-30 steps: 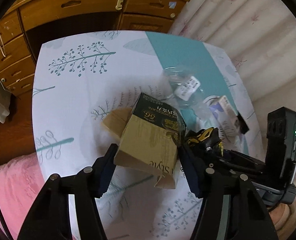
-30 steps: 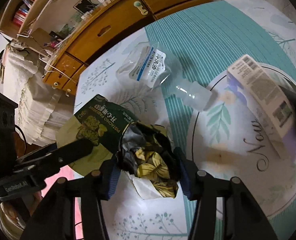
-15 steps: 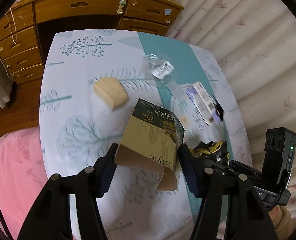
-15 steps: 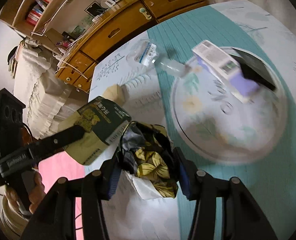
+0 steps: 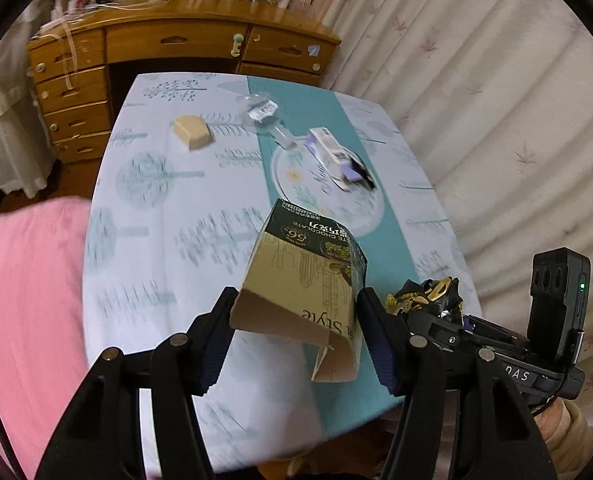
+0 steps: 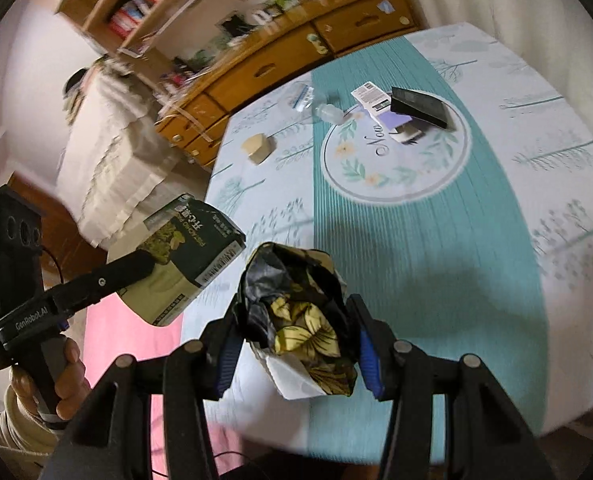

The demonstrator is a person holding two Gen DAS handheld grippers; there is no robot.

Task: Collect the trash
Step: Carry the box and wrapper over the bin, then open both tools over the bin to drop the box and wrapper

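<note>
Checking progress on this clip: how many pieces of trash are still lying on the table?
4: a tan box on the far left, a clear plastic bottle beside the teal stripe, and a white-purple carton and a black packet on the round print. Others may be hidden.

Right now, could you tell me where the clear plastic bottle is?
The clear plastic bottle lies on the table's far end, between the tan block and the purple-and-white carton.
</note>
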